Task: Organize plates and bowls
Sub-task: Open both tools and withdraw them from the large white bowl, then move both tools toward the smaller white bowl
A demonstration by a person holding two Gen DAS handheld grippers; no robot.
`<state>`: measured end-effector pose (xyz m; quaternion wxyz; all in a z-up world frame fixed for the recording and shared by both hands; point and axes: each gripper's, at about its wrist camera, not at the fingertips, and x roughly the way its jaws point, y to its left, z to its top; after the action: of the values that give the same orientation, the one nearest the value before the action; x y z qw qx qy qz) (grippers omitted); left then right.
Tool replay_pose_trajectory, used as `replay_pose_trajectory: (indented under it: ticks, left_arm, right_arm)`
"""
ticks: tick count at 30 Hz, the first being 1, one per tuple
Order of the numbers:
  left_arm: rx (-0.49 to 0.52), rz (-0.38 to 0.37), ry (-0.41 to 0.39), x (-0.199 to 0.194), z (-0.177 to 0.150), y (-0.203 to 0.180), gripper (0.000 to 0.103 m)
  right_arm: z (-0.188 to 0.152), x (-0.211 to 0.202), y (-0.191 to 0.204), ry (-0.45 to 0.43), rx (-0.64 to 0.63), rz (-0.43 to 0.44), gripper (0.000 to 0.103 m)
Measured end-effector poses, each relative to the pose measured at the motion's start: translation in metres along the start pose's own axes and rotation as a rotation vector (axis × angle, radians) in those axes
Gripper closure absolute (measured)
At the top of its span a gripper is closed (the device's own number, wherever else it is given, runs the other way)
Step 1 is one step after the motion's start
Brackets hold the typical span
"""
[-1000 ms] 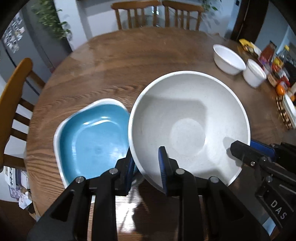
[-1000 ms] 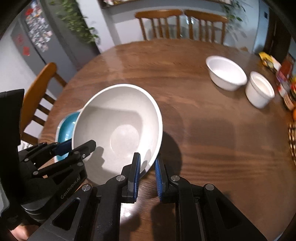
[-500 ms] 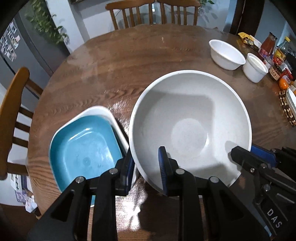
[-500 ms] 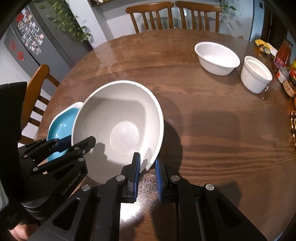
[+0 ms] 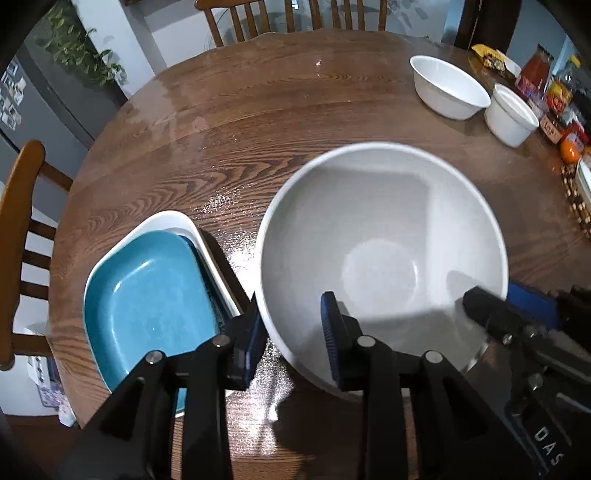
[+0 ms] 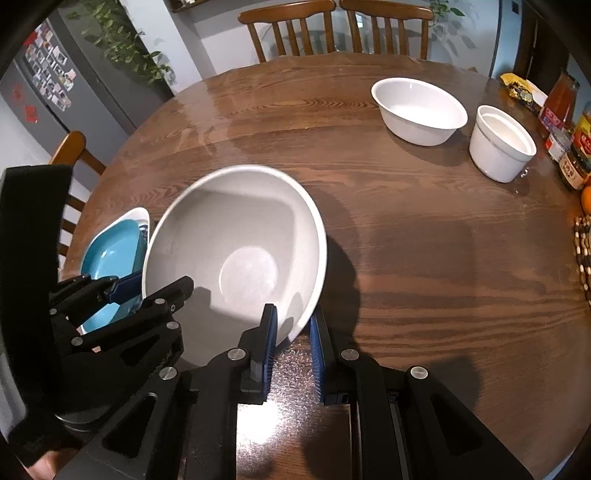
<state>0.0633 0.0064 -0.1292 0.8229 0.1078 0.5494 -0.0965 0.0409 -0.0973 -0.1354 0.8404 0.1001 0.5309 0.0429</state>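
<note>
Since the earlier frame the large grey bowl has drifted clear of the blue dish, the left gripper jaws opening around its rim while the right gripper stays clamped there above the counter, risking a one-sided tip.

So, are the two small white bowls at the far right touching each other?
Apart: the right wrist view shows bare table between the wide white bowl and the straight-sided white bowl.

Wooden chairs, a leafy plant, sauce bottles ring the table
</note>
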Motion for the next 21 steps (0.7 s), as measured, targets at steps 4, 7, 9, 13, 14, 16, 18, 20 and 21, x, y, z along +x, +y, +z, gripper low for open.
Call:
replay_pose_trajectory:
  ticks: [4,7,9,13,14,16,18,20,21]
  left_arm:
    - [-0.033,-0.016,-0.034,-0.013,0.003,0.005,0.04]
    - [-0.064,-0.023,-0.061,-0.024,0.007,0.011,0.027]
    - [-0.093,-0.034,-0.072,-0.032,0.009,0.019,0.027]
    - [-0.129,-0.043,-0.097,-0.046,0.012,0.027,0.026]
    - [-0.134,-0.051,-0.105,-0.05,0.012,0.027,0.026]
    - [-0.138,-0.065,-0.12,-0.058,0.012,0.025,0.025]
    - [-0.132,-0.083,-0.134,-0.065,0.012,0.019,0.024]
    - [-0.12,-0.098,-0.152,-0.074,0.011,0.01,0.021]
    - [-0.113,-0.106,-0.159,-0.078,0.012,0.005,0.02]
  right_arm:
    - [0.0,-0.003,-0.002,0.006,0.01,0.021,0.083]
    - [0.0,-0.013,-0.005,-0.02,0.024,0.042,0.072]
    - [0.002,-0.023,-0.009,-0.045,0.036,0.049,0.059]
    - [0.004,-0.046,-0.02,-0.099,0.052,0.052,0.059]
    - [0.006,-0.052,-0.024,-0.112,0.058,0.051,0.059]
    - [0.007,-0.064,-0.033,-0.138,0.074,0.042,0.059]
    - [0.008,-0.073,-0.044,-0.162,0.094,0.031,0.059]
    - [0.009,-0.083,-0.055,-0.183,0.115,0.018,0.059]
    - [0.01,-0.086,-0.059,-0.19,0.123,0.012,0.059]
